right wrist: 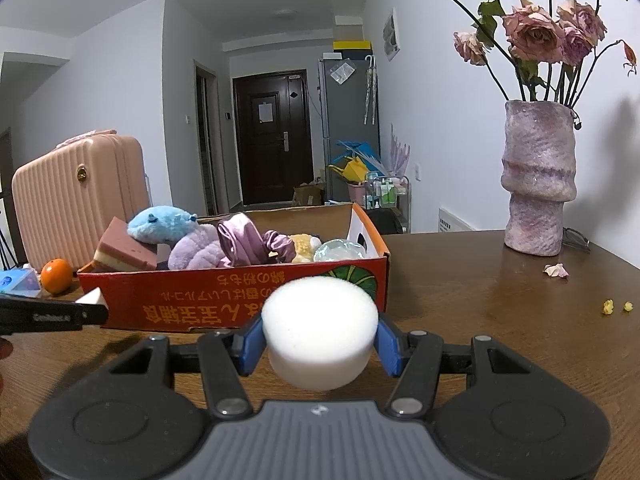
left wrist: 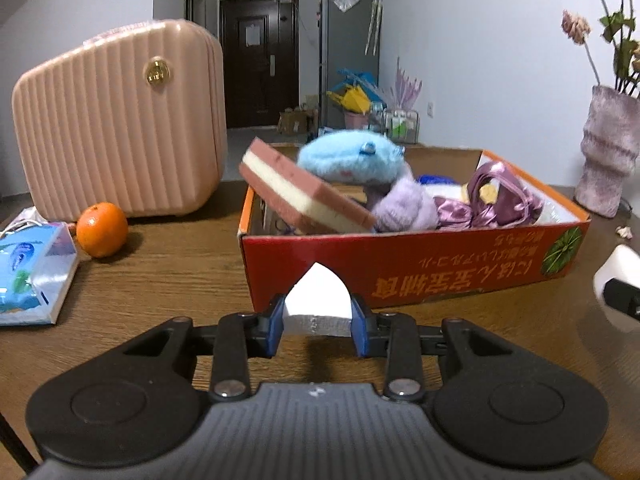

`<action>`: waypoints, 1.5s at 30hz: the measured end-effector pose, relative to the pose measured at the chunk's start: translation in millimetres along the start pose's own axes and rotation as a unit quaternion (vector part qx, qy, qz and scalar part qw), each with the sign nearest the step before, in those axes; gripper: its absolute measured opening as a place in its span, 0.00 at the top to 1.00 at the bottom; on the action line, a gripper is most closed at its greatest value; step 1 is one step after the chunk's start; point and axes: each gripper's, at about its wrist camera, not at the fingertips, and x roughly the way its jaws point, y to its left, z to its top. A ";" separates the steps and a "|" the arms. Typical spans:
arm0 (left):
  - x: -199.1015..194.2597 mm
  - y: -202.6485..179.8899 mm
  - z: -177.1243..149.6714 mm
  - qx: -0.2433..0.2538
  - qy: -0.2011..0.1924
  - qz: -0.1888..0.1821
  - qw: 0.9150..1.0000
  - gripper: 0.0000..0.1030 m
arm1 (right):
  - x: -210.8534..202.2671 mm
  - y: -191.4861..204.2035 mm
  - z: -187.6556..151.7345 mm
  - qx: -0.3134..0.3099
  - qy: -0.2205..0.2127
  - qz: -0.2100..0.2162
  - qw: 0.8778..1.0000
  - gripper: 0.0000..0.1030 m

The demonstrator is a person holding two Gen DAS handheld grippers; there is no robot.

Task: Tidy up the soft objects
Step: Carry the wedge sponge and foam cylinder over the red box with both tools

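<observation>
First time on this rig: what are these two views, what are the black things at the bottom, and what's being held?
No robot arm here: a person carries a two-finger gripper in each hand, each with a camera looking along its fingers. The left wrist view shows the left gripper shut on a pointed white sponge. The right wrist view shows the right gripper shut on a round white sponge. Ahead on the wooden table stands a red cardboard box holding a blue plush, a layered pink sponge and purple fabric items. Nearby are a pink case, an orange and a vase.
</observation>
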 end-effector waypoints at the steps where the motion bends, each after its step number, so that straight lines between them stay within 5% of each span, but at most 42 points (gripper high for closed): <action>1: -3.9 -0.5 0.1 -0.001 -0.006 0.000 1.000 0.67 | -0.4 -0.1 0.1 0.000 -0.001 0.000 1.000 0.46; 18: -64.4 -25.2 3.3 -0.010 -0.083 0.000 0.997 0.67 | -6.1 0.4 2.7 0.000 -0.020 0.008 1.000 0.46; 45: -81.4 -56.4 22.0 -0.042 -0.122 -0.007 0.992 0.67 | -13.2 4.4 16.4 -0.009 -0.084 0.009 0.996 0.46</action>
